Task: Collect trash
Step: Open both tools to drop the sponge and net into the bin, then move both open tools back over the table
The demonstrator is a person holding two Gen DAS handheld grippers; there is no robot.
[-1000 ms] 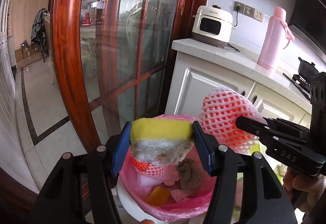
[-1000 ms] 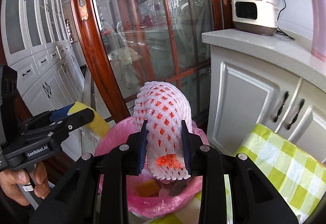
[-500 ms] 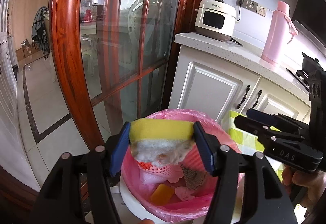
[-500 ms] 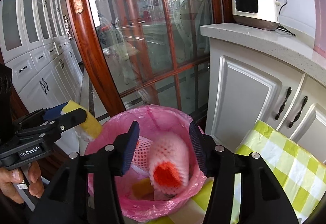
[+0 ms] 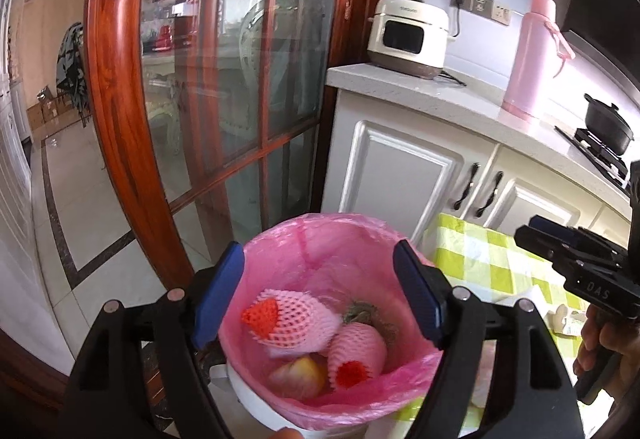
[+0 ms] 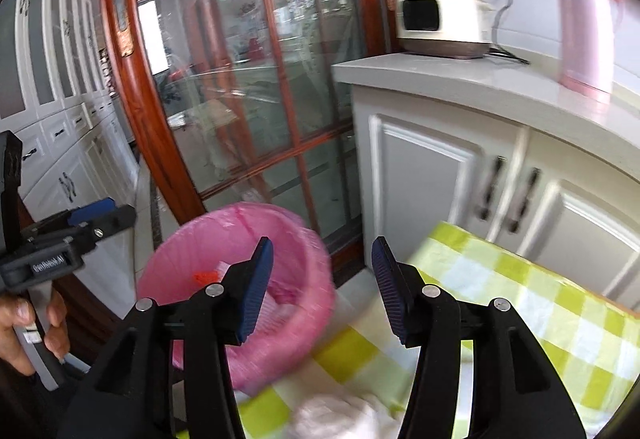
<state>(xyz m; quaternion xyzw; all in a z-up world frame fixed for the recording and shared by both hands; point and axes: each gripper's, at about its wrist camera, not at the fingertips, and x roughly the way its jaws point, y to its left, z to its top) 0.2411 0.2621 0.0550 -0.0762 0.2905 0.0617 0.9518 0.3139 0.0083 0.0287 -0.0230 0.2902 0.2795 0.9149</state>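
The bin lined with a pink bag (image 5: 320, 227) stands right under my left gripper (image 5: 320, 255). Its jaws are opening and nothing is between them. In the bin lie two pink foam fruit nets (image 5: 292, 319) (image 5: 356, 351), and beside them a blurred yellow sponge (image 5: 298, 375). My right gripper (image 6: 322, 251) is open and empty, to the right of the bin (image 6: 224, 231) and over the edge of the green-checked tablecloth (image 6: 520, 299). It also shows at the right edge of the left wrist view as the right gripper (image 5: 532, 235). The left gripper (image 6: 116, 213) is at the left of the right wrist view.
A red wooden glass door (image 5: 120, 119) rises behind the bin. White cabinets (image 5: 400, 175) carry a counter with a rice cooker (image 5: 408, 35), a pink flask (image 5: 532, 55) and a black pot (image 5: 608, 119). Something white and crumpled (image 6: 340, 415) lies on the cloth.
The right gripper opened, dropped its foam net into the bin and swung right toward the table. The left jaws widened and the sponge fell into the bin.
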